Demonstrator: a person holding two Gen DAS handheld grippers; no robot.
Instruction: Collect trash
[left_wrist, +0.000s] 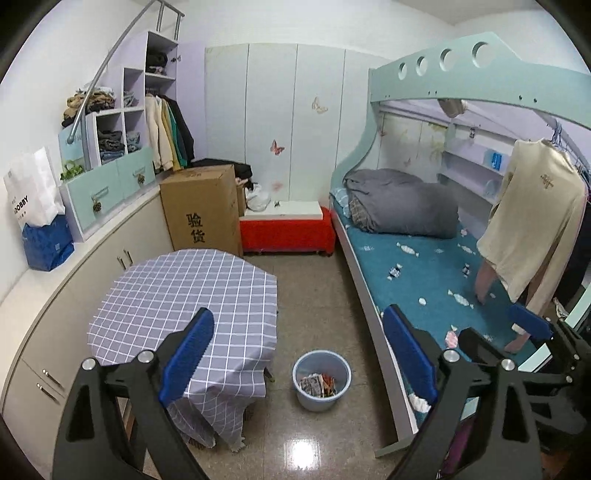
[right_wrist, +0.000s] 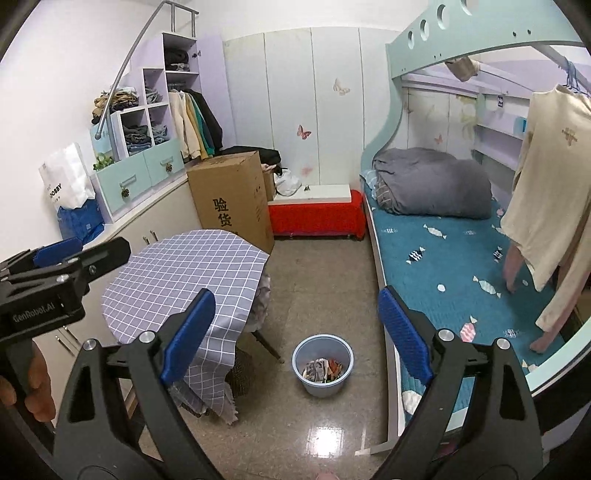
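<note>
A small bedroom with a speckled tile floor (left_wrist: 314, 280): a mint-green bunk bed (left_wrist: 424, 258) with a teal candy-print sheet fills the right side, white wardrobe panels with butterfly stickers line the back wall. A low cabinet (left_wrist: 110, 258) runs along the left wall. A cream sweater (left_wrist: 532, 221) hangs over the bed beside a rolled grey quilt (left_wrist: 402, 203). Near the cabinet, a tabletop (left_wrist: 184, 299) under a lilac checked cloth stands bare. Behind it a tall carton (left_wrist: 201, 208) is printed "验货"; a white paper bag (left_wrist: 31, 192) on the cabinet reads "DOBBY", its first letters cut off. On the floor between tabletop and bed sits a pale blue bin (left_wrist: 321, 380) holding the trash (left_wrist: 317, 384), crumpled grey-white paper and orange wrappers. The left tongs (left_wrist: 299, 369) are spread wide with nothing between them; in the right wrist view their body reads "GenRobot.AI". The right tongs (right_wrist: 297, 339) are likewise spread and empty.
</note>
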